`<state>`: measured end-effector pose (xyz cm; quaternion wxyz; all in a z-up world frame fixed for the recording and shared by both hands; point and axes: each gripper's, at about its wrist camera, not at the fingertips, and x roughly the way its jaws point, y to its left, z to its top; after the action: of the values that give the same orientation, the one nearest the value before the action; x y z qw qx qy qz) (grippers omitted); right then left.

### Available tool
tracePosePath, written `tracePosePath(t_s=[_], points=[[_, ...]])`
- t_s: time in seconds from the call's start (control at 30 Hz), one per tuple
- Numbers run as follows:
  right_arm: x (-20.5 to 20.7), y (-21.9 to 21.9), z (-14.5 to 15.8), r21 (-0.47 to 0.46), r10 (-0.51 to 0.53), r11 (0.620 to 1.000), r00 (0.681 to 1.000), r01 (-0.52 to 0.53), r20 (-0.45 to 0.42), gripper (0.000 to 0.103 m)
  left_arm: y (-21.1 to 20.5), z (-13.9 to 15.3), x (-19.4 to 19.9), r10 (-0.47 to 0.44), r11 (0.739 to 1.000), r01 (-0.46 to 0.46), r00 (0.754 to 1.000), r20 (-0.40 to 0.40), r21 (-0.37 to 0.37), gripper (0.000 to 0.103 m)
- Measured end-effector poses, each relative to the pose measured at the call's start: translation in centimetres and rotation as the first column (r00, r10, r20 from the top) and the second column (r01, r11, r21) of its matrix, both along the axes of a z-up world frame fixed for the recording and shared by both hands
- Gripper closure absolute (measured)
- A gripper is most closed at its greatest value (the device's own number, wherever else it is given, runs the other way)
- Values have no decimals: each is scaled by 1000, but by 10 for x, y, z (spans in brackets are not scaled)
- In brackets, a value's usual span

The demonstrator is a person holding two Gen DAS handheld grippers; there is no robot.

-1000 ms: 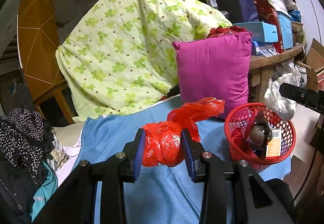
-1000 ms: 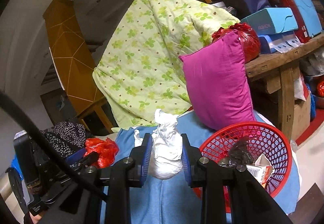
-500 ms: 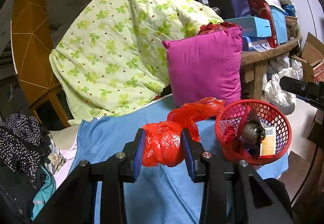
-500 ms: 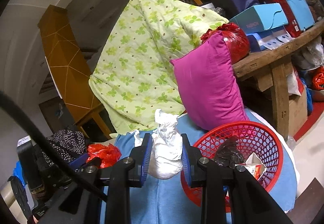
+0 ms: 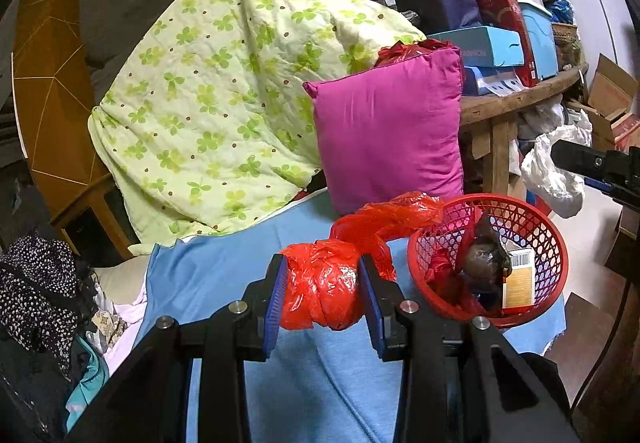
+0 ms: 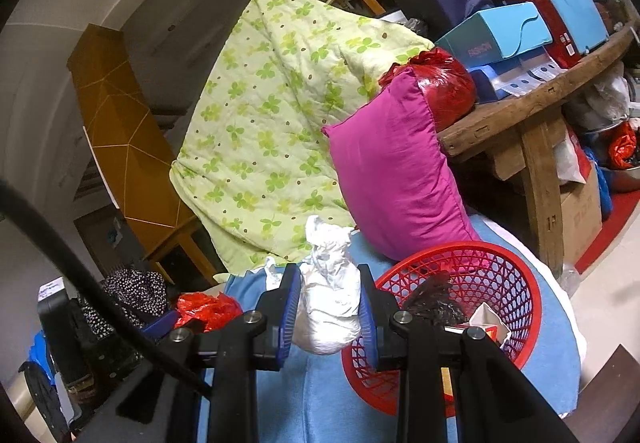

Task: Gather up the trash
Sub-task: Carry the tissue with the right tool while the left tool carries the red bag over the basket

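Both your grippers hold bagged trash over the blue sheet (image 5: 224,275).
Your left gripper (image 5: 322,297) clamps a knotted red plastic bag (image 5: 320,291); your right gripper (image 6: 330,309) clamps a white plastic bundle (image 6: 330,303) beside the round red mesh basket (image 6: 500,283), which holds a dark wrapper (image 6: 434,301) and a carton (image 6: 486,325).

Black tool (image 5: 323,293) arms — blue pads (image 5: 276,299) (ribbed), silver screws (image 5: 234,307), black cable (image 6: 80,275).
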<state>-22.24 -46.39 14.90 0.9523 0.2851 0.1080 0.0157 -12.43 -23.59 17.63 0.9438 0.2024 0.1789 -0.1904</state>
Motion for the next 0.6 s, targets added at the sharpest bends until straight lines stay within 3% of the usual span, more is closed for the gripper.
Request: tracePosePath(t_s=[0.6], points=[[-6, -14, -6, 27, -17, 999, 1000, 17, 3, 73, -20, -5, -5, -33, 999, 33, 999, 1, 31, 65]])
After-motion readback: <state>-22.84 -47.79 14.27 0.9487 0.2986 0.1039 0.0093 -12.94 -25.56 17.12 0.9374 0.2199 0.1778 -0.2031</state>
